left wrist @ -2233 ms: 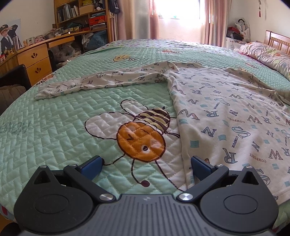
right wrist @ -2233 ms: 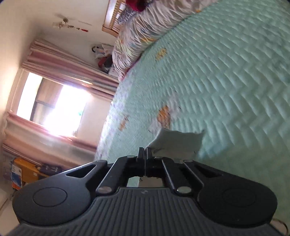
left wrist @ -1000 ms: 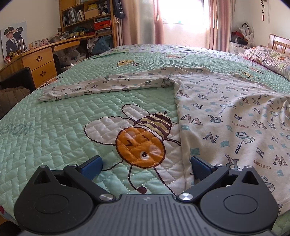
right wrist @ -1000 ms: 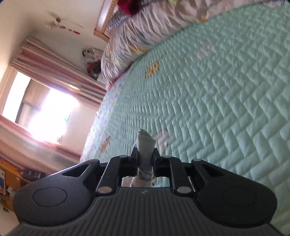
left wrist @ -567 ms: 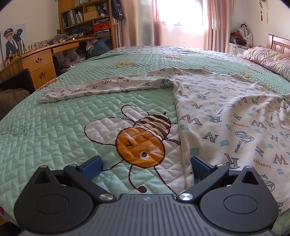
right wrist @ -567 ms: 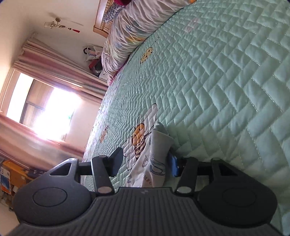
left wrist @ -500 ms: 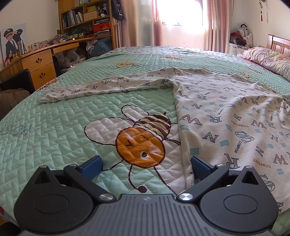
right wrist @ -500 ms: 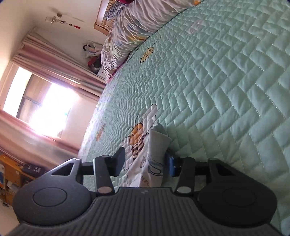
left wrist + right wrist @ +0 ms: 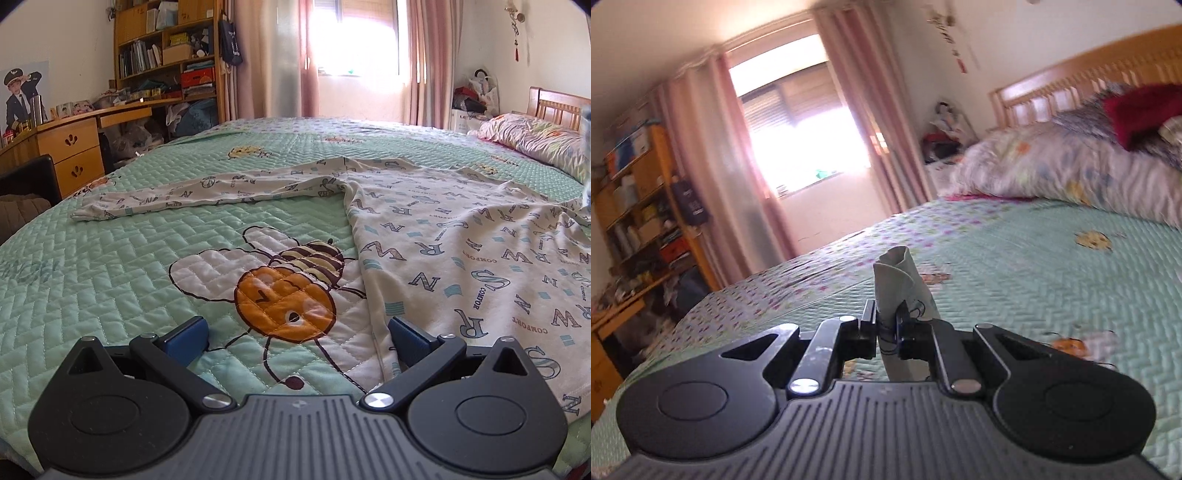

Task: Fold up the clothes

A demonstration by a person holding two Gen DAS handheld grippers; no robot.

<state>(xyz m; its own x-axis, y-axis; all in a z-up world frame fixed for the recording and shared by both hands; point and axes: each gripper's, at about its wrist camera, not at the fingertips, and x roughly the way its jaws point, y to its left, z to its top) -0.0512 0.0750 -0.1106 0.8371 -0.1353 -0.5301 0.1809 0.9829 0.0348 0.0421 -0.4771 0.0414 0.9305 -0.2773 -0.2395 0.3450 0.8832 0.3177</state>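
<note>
A long-sleeved shirt (image 9: pixel 461 251), pale with printed letters, lies spread flat on the green quilted bedspread (image 9: pixel 110 266) of the bed. Its left sleeve (image 9: pixel 207 192) stretches straight out to the left across the quilt, and the body covers the right part of the left wrist view, its lower edge lying just beside a stitched bee design (image 9: pixel 284 291).

The left tool (image 9: pixel 295 339) hangs low over the near edge of the bed with its 2 blue-padded fingers wide apart and nothing between them; the right finger (image 9: pixel 406 338) sits over the shirt's hem corner, though contact cannot be told.

The right tool (image 9: pixel 886 328) is clamped on a bunched fold of the shirt fabric (image 9: pixel 897 280), which stands up above the closed fingertips, lifted off the bedspread. The right wrist view is blurred.

Beyond the bed are a floral pillow (image 9: pixel 1052 173) against a wooden headboard (image 9: pixel 1071 81), pink curtains (image 9: pixel 280 62) at a bright window, and a wooden bookshelf (image 9: pixel 166 55) above a counter (image 9: pixel 74 144) with drawers.
</note>
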